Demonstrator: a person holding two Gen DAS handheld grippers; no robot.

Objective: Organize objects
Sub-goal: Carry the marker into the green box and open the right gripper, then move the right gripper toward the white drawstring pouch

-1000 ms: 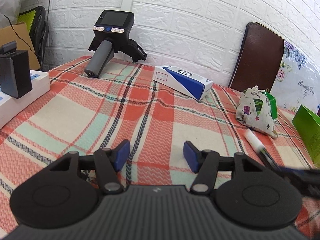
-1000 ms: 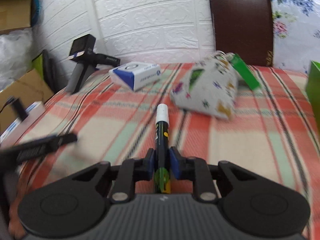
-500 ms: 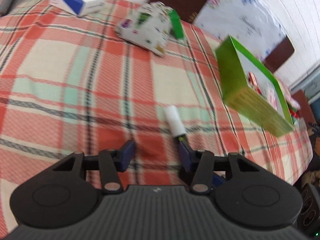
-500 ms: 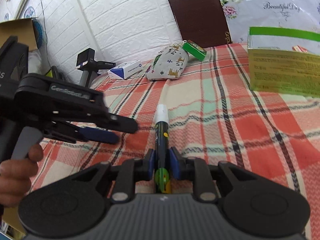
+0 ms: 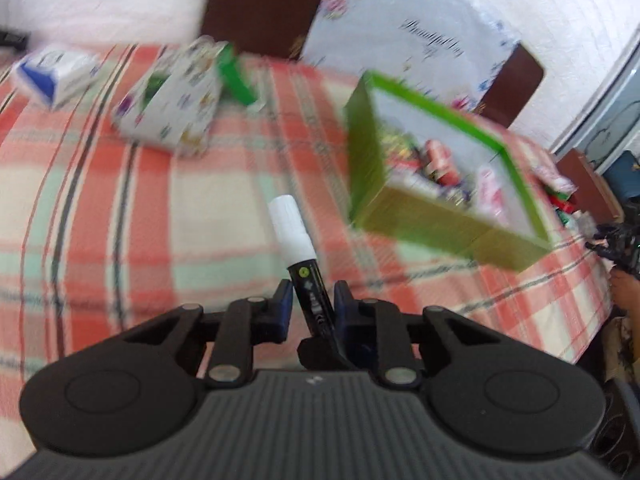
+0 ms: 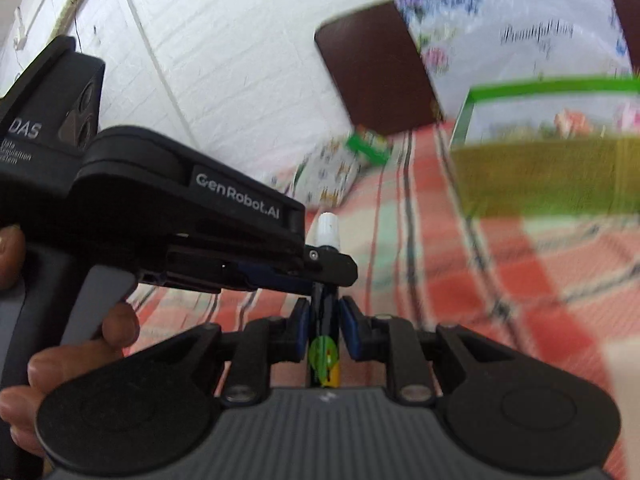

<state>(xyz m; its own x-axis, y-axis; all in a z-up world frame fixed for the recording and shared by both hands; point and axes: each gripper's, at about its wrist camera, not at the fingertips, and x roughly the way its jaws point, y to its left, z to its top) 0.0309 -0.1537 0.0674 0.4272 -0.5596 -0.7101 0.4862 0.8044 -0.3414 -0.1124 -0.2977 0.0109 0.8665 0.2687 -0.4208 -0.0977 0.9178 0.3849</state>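
Observation:
A black marker with a white cap (image 5: 296,248) stands between the fingers of my left gripper (image 5: 309,303), which has closed around its barrel with narrow gaps. In the right wrist view the same marker (image 6: 325,320) sits between my right gripper's (image 6: 323,320) blue pads, which stand slightly apart from it. The left gripper (image 6: 320,264) crosses from the left and holds the marker just below its cap. An open green box (image 5: 440,196) with several small items stands to the right.
A patterned cloth pouch (image 5: 172,104) with a green tag and a blue-and-white box (image 5: 52,76) lie at the far side of the plaid tablecloth (image 5: 120,208). A brown chair back (image 5: 264,4) and a floral board (image 5: 408,32) stand behind.
My left gripper moved in from the left and narrowed around the marker's barrel. My right gripper's pads have opened slightly off the marker. Both views swung toward the green box.

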